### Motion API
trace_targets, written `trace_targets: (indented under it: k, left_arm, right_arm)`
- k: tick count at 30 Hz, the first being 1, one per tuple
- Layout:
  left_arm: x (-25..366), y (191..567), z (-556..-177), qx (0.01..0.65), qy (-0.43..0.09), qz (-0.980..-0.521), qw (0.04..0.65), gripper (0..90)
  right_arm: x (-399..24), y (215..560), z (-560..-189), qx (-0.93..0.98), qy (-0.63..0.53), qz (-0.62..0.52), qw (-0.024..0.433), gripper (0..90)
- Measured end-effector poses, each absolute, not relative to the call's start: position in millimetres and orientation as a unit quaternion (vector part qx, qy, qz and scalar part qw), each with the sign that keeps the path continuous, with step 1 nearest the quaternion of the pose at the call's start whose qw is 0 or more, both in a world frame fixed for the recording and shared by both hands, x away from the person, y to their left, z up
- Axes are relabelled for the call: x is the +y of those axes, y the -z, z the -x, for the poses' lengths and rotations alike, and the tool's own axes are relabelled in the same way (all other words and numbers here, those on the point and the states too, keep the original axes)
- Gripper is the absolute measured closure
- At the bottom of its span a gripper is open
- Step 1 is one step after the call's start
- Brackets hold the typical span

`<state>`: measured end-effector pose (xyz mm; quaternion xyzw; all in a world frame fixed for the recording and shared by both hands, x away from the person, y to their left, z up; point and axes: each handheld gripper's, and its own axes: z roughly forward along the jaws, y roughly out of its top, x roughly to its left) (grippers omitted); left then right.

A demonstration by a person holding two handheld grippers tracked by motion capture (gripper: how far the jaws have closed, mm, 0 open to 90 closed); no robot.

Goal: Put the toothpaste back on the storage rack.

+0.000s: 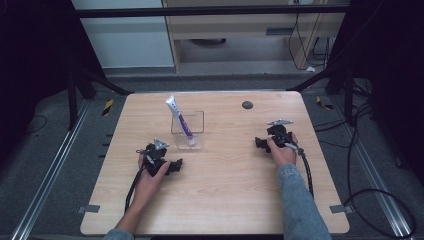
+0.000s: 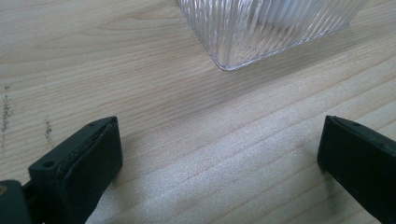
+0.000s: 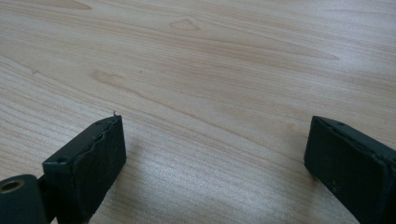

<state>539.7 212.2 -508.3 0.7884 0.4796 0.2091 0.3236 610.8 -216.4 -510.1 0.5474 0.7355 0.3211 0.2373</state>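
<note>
A clear ribbed holder [image 1: 188,131] stands on the wooden worktop [image 1: 225,175], a little left of the middle and toward the far edge. A white tube [image 1: 179,119] with purple print stands in it, leaning so that its flat top tips to the left and away from the person, rising above the rim.

The left tongs [image 1: 176,164] rest low on the worktop, just beside the holder, on its near side and slightly to its left. Their jaws are spread wide with nothing between them, and they point right. In the left gripper view the left tongs [image 2: 219,154] show bare wood between the two black jaws, and the holder's rounded near corner [image 2: 261,32] sits just ahead of them, apart from both jaws and not touched.

The right tongs [image 1: 259,143] lie well apart from the holder, out toward the right side of the worktop, with the hand closed around the body and the cable trailing back along the sleeve [image 1: 300,205]. Their jaws point left, toward the holder. In the right gripper view the right tongs [image 3: 215,149] also stand spread wide, with bare wood between and ahead of the jaws.

A small dark round spot [image 1: 247,105] lies on the worktop to the right of the holder, near the far edge.
</note>
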Motion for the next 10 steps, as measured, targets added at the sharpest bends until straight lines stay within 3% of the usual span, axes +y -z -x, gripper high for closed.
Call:
trace_targets:
  k: [3, 10]
  left_arm:
    - [212.2, 508.3, -539.7, 0.480, -0.209, -0.788, 0.324, 0.0]
    - [212.2, 508.3, -539.6, 0.480, -0.209, -0.788, 0.324, 0.0]
  right_arm:
    - [-217.0, 510.7, -610.9, 0.735, -0.315, -0.552, 0.238, 0.4]
    - [-217.2, 511.0, -609.6, 0.725, -0.310, -0.566, 0.242, 0.3]
